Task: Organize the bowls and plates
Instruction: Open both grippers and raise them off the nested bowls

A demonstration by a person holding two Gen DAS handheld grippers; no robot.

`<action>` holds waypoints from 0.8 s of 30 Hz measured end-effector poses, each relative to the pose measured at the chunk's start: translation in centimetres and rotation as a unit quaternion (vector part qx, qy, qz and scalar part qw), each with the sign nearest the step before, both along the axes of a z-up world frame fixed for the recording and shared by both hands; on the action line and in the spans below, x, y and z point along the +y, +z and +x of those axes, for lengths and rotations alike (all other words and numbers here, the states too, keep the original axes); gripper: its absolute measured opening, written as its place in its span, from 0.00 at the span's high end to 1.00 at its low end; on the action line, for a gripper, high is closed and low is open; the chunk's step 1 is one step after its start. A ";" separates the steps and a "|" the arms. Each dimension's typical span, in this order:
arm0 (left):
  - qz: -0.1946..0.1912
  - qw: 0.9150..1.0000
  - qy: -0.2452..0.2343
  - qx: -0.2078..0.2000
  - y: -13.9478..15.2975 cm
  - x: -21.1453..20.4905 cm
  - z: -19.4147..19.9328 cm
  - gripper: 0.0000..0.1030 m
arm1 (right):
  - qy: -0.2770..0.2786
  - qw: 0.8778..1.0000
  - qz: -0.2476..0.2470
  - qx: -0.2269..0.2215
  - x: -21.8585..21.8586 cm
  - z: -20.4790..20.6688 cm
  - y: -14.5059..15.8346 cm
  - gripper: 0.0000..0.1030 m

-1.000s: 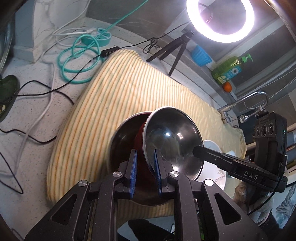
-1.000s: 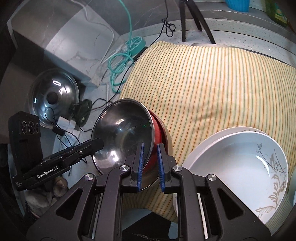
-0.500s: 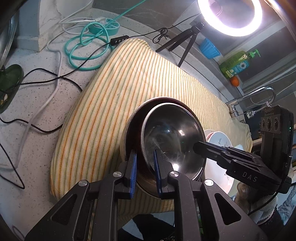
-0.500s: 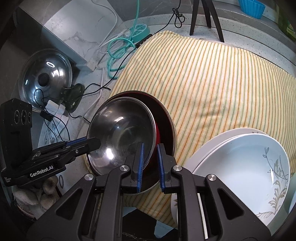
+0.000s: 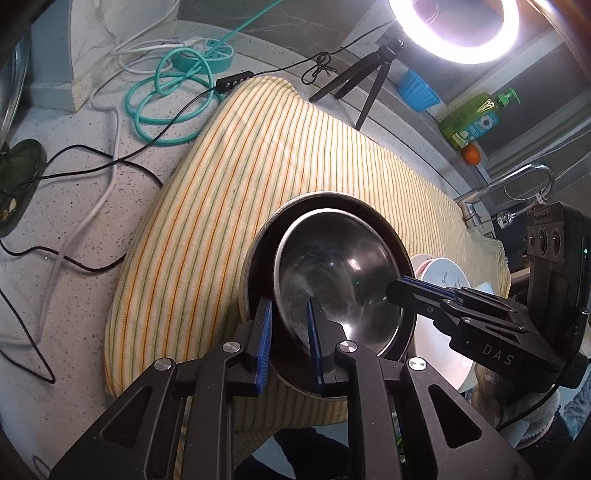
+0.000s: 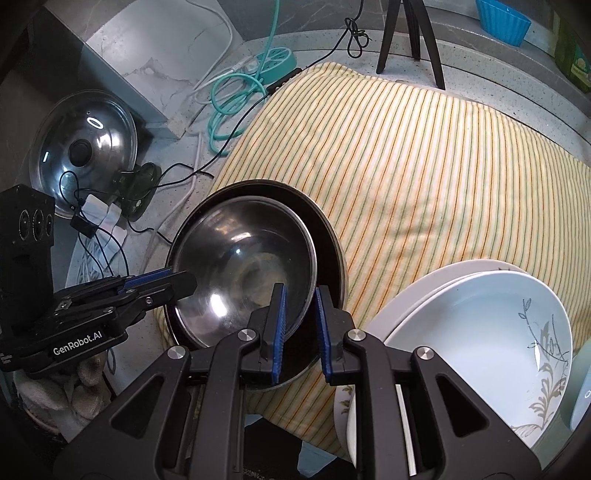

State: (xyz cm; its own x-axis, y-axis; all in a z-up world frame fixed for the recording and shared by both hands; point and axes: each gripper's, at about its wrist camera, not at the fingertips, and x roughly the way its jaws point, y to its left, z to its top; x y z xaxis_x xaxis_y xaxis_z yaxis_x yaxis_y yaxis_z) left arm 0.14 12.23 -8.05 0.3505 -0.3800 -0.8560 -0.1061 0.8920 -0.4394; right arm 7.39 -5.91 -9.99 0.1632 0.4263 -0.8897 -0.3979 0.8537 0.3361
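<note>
Both grippers opening, my pads off steel bowl rim; bowl now nested in dark bowl, lower centre.

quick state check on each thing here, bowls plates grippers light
steel bowl: nested in the dark bowl, upright
dark bowl: on the striped cloth
left gripper: jaws opening, bowl rim between them
right gripper: jaws opening, bowl rim between them
white plates: stacked
ring light: on
</note>
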 end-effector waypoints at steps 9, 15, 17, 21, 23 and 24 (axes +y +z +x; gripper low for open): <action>0.000 1.000 0.001 -0.012 0.9 -0.1 -0.1 0.71 | 0.005 0.999 0.031 -0.027 -0.5 -0.7 2.1 0.54; 0.017 0.999 -0.001 -0.033 2.4 -0.4 -0.1 0.66 | 0.004 0.997 0.034 -0.074 -1.5 -1.8 4.4 0.36; 0.027 0.999 -0.007 -0.043 3.0 -0.9 0.0 0.60 | 0.007 0.995 0.027 -0.099 -2.1 -2.2 5.1 0.30; 0.066 0.996 -0.026 -0.063 4.1 -2.5 0.2 0.59 | -0.001 0.991 0.016 -0.129 -4.3 -2.7 5.9 0.23; 0.076 0.994 -0.037 -0.073 4.5 -3.5 0.2 0.59 | -0.014 0.991 0.008 -0.133 -5.8 -2.7 5.9 0.23; 0.082 0.993 -0.043 -0.078 4.7 -4.1 0.3 0.59 | -0.020 0.991 0.006 -0.134 -6.6 -2.8 5.9 0.23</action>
